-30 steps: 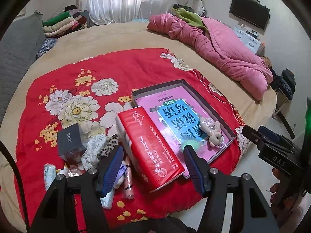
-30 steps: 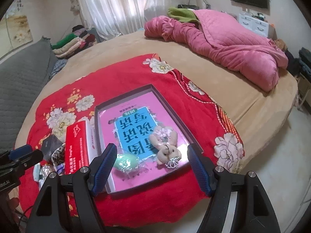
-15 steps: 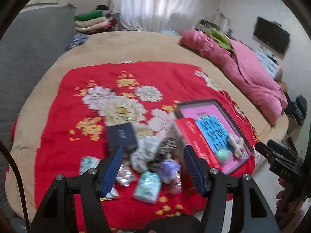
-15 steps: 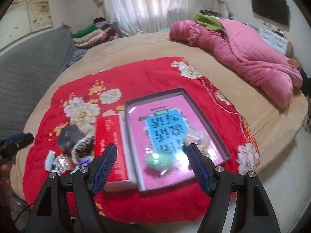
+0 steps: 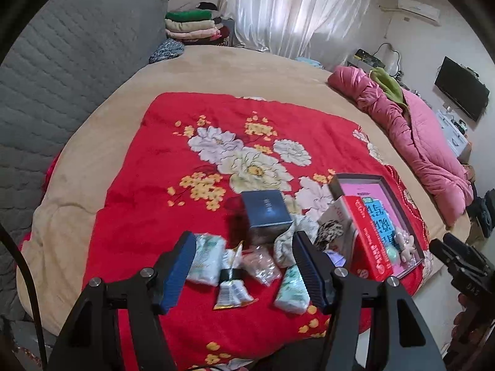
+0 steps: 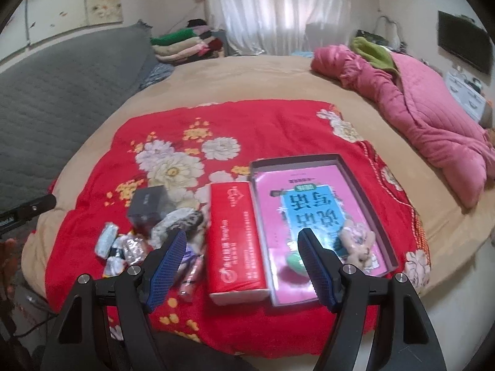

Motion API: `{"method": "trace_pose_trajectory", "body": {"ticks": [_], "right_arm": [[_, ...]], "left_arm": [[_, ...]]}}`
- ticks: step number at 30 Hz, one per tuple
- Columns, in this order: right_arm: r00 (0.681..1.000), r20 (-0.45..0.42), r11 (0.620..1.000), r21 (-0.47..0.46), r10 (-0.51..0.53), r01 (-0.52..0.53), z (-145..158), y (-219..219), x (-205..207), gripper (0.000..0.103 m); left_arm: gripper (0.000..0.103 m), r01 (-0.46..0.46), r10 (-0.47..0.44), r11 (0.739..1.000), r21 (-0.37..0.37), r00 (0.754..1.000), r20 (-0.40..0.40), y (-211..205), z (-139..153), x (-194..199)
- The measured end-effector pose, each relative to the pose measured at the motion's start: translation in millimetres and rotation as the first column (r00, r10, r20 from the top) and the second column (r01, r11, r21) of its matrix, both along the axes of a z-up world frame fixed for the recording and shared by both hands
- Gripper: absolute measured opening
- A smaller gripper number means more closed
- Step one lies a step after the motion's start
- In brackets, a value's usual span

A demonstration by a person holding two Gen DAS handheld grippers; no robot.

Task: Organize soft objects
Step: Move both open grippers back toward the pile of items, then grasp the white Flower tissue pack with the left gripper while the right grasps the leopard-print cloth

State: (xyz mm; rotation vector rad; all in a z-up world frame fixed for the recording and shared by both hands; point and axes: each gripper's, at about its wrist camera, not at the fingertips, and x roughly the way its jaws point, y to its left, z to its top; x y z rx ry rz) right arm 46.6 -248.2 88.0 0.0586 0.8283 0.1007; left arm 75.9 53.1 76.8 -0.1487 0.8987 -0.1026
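A pile of small soft things lies on the red flowered blanket (image 5: 148,204): tissue packs (image 5: 205,258), a snack pouch (image 5: 232,290), a leopard cloth (image 5: 331,228). My left gripper (image 5: 244,266) is open and empty, hovering over this pile. A grey tray (image 6: 383,225) holds a pink book, a small plush bear (image 6: 359,244) and a green ball (image 6: 294,261). A red tissue pack (image 6: 236,241) lies beside the tray. My right gripper (image 6: 241,262) is open and empty above the red pack and tray.
A dark blue box (image 5: 266,210) stands behind the pile. A pink quilt (image 6: 427,114) lies at the right of the tan bed. Folded clothes (image 5: 191,24) are stacked at the back. A grey padded headboard (image 5: 62,71) is at the left.
Both grippers have swung left. The left one went from over the red pack and tray to over the small pile. Both stayed open and empty.
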Motion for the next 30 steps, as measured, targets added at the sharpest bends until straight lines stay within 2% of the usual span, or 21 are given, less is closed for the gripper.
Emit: {"method": "trace_pose_trajectory", "body": {"ticks": [19, 24, 30], "right_arm": [[0.989, -0.057, 0.991, -0.003, 0.135, -0.136, -25.7, 69.4, 12.4, 0.076], [0.988, -0.082, 0.991, 0.003, 0.133, -0.133, -40.2, 80.4, 26.3, 0.076], [0.986, -0.133, 0.993, 0.058, 0.105, -0.098, -65.1, 85.3, 52.0, 0.076]], "left_arm": [[0.064, -0.023, 0.02, 0.999, -0.03, 0.996, -0.092, 34.4, -45.1, -12.1], [0.064, -0.03, 0.026, 0.999, -0.028, 0.991, -0.129, 36.1, -62.1, -8.8], [0.064, -0.028, 0.022, 0.999, -0.036, 0.988, -0.153, 35.8, -75.3, -3.8]]}}
